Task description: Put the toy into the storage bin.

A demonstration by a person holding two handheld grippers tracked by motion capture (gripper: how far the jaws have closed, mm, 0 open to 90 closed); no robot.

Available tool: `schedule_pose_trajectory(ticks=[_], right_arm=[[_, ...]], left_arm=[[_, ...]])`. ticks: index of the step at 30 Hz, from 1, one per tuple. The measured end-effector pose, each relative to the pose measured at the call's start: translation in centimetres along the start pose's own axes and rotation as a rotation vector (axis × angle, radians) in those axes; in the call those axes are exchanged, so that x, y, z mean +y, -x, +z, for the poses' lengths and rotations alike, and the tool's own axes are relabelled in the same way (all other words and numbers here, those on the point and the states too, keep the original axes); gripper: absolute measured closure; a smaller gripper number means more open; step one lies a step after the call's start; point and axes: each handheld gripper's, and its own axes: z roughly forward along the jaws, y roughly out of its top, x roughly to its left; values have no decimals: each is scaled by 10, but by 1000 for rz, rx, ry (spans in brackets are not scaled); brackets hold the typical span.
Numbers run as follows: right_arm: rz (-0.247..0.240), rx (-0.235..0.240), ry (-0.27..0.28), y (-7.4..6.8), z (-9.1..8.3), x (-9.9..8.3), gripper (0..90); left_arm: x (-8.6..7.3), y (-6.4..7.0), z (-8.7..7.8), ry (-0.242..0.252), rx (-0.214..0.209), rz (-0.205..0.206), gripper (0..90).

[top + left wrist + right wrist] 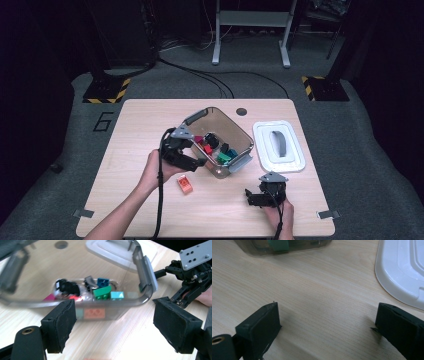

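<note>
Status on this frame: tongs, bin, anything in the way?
Left tongs open at bin. Right tongs open, empty. Orange brick loose on table; lid aside.

Pale wood-grain worktop (140, 120) on grey carpet, clear plastic bin (240, 134) of coloured bricks stood near its middle, white lid (295, 162) lay flat just right of the bin, orange brick (185, 185) lay nearer and left, small dark round hole (242, 111) at the far edge.
</note>
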Motion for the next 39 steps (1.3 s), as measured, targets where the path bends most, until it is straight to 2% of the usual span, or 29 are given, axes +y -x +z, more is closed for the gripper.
schedule_pose_trajectory(ticks=[1,2,3,4,5,7,9,10,12,13,16,18,19,20,23,28,31,34,37,39], right_arm=[[-10,1,-3,1,0,0,48],[-10,1,-3,1,0,0,48],[2,-1,0,0,0,0,48],[0,-1,1,0,0,0,49],[0,-1,1,0,0,0,49],[-6,1,-2,1,0,0,50],[-5,-1,-2,1,0,0,49],[-5,-1,-2,1,0,0,50],[-3,0,-2,0,0,0,50],[-4,0,-2,1,0,0,50],[-3,0,-1,1,0,0,50],[-5,0,-1,1,0,0,50],[-5,0,-1,1,0,0,50],[-5,-1,-1,1,0,0,50],[-4,-1,-1,1,0,0,50],[2,3,-3,1,0,0,51],[3,3,-3,1,0,0,52],[3,3,-2,1,0,0,53],[3,2,-3,1,0,0,53],[2,2,-3,1,0,0,53]], left_arm=[[-9,-3,-5,12,34,-3,179],[-9,-3,-5,12,34,-3,172],[-16,-5,-7,13,52,-7,172],[-23,-8,-8,16,57,-25,173],[-35,-14,-5,-1,80,-49,173],[-47,-17,-1,-11,86,-81,173],[-61,-19,6,-35,129,-93,179],[-67,-21,11,-43,129,-113,179],[-78,-22,23,-74,159,-126,180],[-83,-22,31,-75,160,-152,181],[-91,-22,50,-106,188,-157,180],[-92,-21,66,-136,215,-143,181],[-92,-21,66,-136,215,-143,186],[-92,-20,75,-160,229,-140,186],[-96,-18,83,-196,235,-122,188],[-109,-12,78,-272,252,-73,196],[-119,-15,67,-291,256,-81,203],[-129,-21,56,-280,233,-114,241],[-133,-28,53,-256,206,-148,311],[-130,-29,54,-256,195,-143,320]])
